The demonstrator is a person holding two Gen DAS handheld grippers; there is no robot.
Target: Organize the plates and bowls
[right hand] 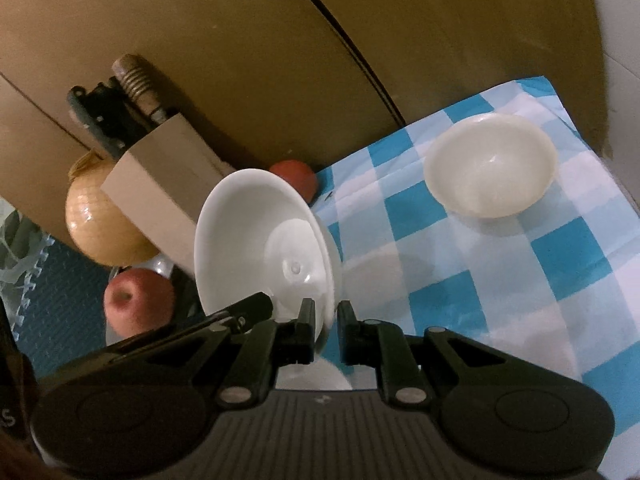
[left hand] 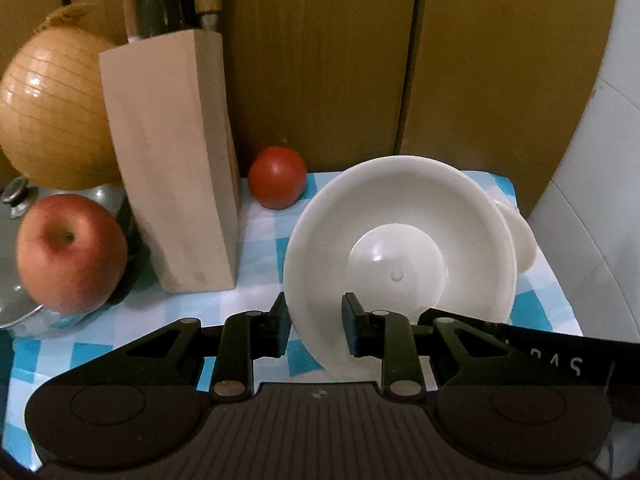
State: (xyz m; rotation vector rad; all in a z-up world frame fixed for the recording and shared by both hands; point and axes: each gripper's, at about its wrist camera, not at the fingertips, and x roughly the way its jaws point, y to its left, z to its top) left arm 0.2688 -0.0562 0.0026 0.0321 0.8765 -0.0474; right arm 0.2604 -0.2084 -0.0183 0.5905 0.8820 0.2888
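Where my two grippers meet at the bottom of both views, one white plate (left hand: pixel 400 256) hangs tilted on edge between them, lifted off the surface (right hand: pixel 500 280). Left gripper (left hand: pixel 316 326): pinching the plate's lower rim, one pad outside, one inside the well. Right gripper (right hand: pixel 324 330): pressed onto the same plate's rim at its near edge.

Plate: glossy white, deep sloped wall, flat round centre with a small raised dot in the middle; concave face turned toward both cameras.

Surface: covered by a blue-and-white checked cloth (left hand: pixel 260 216), wrinkled at the far corner.

Items on it, near to far. Red apple (left hand: pixel 70 252), stem hollow up, beside a glass pot lid (left hand: pixel 16 280) at the left. Pale wooden knife block (left hand: pixel 176 160), upright, handles sticking out of its top. Large yellow onion (left hand: pixel 52 112) behind the apple. Red tomato (left hand: pixel 277 178) at the back edge, just beside the block. Cream bowl (right hand: pixel 490 166), upright, well apart from the plate on the right.

Room: brown cardboard panels (left hand: pixel 320 60) stand as a backdrop; white wall to the right.

View differences: the right wrist camera shows the whole bowl; the left sees only a sliver of it behind the plate. The right also shows dark blue flooring or matting at far left.
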